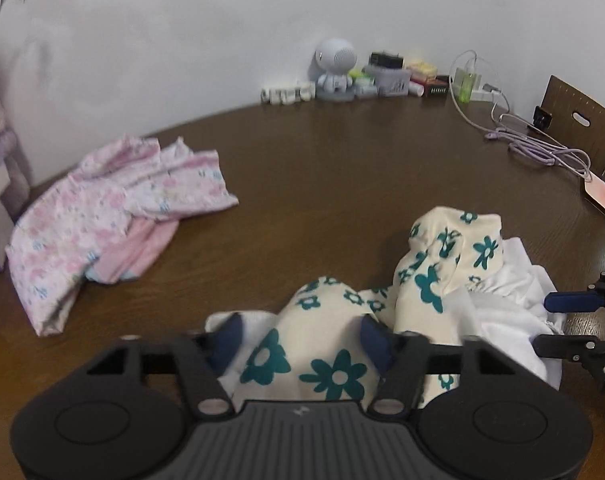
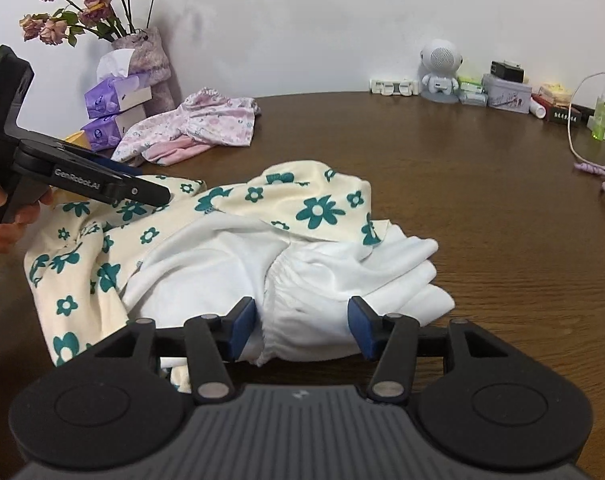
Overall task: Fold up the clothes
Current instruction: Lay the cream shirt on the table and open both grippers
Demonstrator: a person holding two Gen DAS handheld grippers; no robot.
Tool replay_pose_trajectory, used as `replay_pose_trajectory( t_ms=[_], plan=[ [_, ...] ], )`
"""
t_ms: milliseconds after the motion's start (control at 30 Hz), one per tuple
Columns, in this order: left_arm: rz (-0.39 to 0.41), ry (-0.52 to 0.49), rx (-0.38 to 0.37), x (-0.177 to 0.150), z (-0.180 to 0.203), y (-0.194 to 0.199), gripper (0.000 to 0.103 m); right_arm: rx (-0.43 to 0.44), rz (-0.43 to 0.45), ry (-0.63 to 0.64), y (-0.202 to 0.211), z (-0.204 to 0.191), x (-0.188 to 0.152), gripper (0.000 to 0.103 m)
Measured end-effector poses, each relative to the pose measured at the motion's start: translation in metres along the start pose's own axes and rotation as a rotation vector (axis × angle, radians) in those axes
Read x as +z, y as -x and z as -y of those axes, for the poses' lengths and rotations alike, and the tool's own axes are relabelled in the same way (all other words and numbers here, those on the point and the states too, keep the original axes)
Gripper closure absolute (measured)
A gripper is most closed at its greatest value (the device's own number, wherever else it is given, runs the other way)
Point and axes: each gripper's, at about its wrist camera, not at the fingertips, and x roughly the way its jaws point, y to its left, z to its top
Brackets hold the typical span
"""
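A crumpled cream garment with teal flowers (image 1: 442, 264) and a white lining lies on the brown table (image 1: 322, 168). My left gripper (image 1: 300, 336) is open, its blue pads (image 1: 228, 338) on either side of a bunched fold of the flowered cloth. In the right wrist view the same garment (image 2: 314, 204) is heaped with its white inner side (image 2: 230, 264) up. My right gripper (image 2: 300, 326) is open, its pads (image 2: 362, 328) straddling the white gathered waistband (image 2: 286, 284). The left gripper body (image 2: 74, 180) shows at the left over the cloth.
A pink floral garment (image 1: 114, 208) lies crumpled at the table's left. Tissue boxes (image 2: 114, 100) and a vase of dried roses (image 2: 150, 56) stand behind it. A toy robot speaker (image 1: 334, 68), small boxes and purple cables (image 1: 542, 148) line the far and right edges.
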Motion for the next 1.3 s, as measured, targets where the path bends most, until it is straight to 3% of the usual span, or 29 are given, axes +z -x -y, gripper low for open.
replay_pose_trajectory(
  t_ms=[67, 100, 133, 200, 267, 500, 667, 967, 1233, 1300],
  plan=[
    [-0.009, 0.011, -0.022, -0.002, -0.002, -0.002, 0.098, 0.011, -0.007, 0.002, -0.004, -0.001, -0.001, 0.066],
    [-0.001, 0.010, -0.027, -0.004, -0.002, 0.000, 0.098, 0.028, -0.009, -0.003, -0.004, -0.001, -0.001, 0.083],
    [0.022, 0.012, -0.022, -0.006, -0.003, 0.006, 0.098, 0.045, -0.011, -0.008, -0.005, -0.001, -0.001, 0.091],
    [0.076, 0.016, -0.006, -0.009, -0.006, 0.020, 0.099, 0.059, -0.003, -0.009, -0.002, 0.001, 0.001, 0.096],
    [0.130, 0.020, 0.010, -0.012, -0.009, 0.034, 0.099, 0.055, 0.016, -0.014, 0.005, 0.006, 0.008, 0.097],
    [0.346, 0.081, 0.108, -0.034, -0.031, 0.117, 0.099, -0.091, 0.141, -0.024, 0.030, 0.035, 0.048, 0.098],
    [0.424, 0.099, 0.157, -0.070, -0.031, 0.157, 0.099, -0.176, 0.235, -0.031, 0.037, 0.051, 0.084, 0.098],
    [0.277, 0.169, 0.100, -0.147, -0.019, 0.133, 0.100, -0.246, 0.141, -0.022, -0.029, 0.059, 0.094, 0.098],
    [0.226, 0.201, 0.069, -0.165, -0.021, 0.120, 0.099, -0.254, 0.069, -0.044, -0.057, 0.060, 0.081, 0.098],
    [0.217, 0.190, 0.067, -0.164, -0.020, 0.122, 0.091, -0.238, 0.058, -0.058, -0.055, 0.061, 0.080, 0.095]
  ],
)
